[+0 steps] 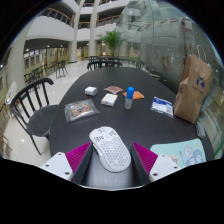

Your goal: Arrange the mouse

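Note:
A white mouse (110, 148) with a honeycomb shell lies lengthwise between my gripper's (111, 157) two fingers, its rear end over the gripper body. The magenta pads (79, 156) sit against its left and right sides, so the fingers are shut on it. It is held at the near edge of a dark round table (120, 122). A light, printed flat mat (181, 152) lies on the table just right of the right finger.
On the table beyond the mouse are a clear plastic packet (80, 110), a small white box (91, 91), a blue-capped bottle (129, 97), a flat packet (162, 105) and a brown paper bag (193, 88). A black chair (35, 104) stands at the left.

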Available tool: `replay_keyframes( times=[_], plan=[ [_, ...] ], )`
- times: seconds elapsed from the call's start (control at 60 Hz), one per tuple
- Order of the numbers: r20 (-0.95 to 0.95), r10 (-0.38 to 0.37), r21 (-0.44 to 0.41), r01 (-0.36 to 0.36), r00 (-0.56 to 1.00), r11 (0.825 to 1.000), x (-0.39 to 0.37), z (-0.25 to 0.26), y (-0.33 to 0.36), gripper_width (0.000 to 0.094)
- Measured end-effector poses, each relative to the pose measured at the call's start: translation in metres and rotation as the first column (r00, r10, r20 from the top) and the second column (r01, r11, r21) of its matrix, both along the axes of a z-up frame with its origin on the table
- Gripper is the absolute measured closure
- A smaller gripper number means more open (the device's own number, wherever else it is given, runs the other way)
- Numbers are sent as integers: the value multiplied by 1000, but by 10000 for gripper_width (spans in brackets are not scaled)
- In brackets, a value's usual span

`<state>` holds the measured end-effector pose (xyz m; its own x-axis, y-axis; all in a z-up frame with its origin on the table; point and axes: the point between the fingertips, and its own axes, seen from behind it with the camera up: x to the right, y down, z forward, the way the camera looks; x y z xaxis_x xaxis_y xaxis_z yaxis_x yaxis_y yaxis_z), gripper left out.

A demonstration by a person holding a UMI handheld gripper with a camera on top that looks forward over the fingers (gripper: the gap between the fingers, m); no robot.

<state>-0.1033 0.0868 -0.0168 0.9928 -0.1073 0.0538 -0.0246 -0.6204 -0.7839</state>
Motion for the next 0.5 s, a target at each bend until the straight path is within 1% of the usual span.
replay_keyframes(
  times=[0.067,0.083,0.117,0.133,0.15,0.183,0.217,0.233,0.25,0.267,0.3,0.35,0.4,0.45,0.5],
  plan=[
    [-36,-3,-5,3,999,1000,13,-2,33,133],
    [-48,-11,-3,11,999,1000,-4,-2,14,148],
    [-54,-28,-4,28,998,1000,1,-3,22,207],
    [-49,-39,-7,39,998,999,4,-3,24,256],
    [-48,-45,-13,45,998,999,11,-4,29,271],
    [-54,-64,-22,63,996,998,2,-4,15,308],
    [-43,-87,-29,86,995,996,3,-4,15,385],
    [-34,-94,-31,93,995,995,1,-3,14,406],
    [-27,-98,-31,97,995,995,-1,-3,14,429],
    [-13,-101,-31,101,995,994,-2,-2,15,476],
    [6,-93,-45,93,996,995,7,-4,13,508],
    [19,-78,-74,79,997,994,4,2,7,545],
    [58,-75,-88,80,995,993,18,14,-6,545],
    [99,-125,-55,131,987,990,53,45,-31,544],
    [110,-189,-13,192,976,981,91,77,-62,540]
  ],
)
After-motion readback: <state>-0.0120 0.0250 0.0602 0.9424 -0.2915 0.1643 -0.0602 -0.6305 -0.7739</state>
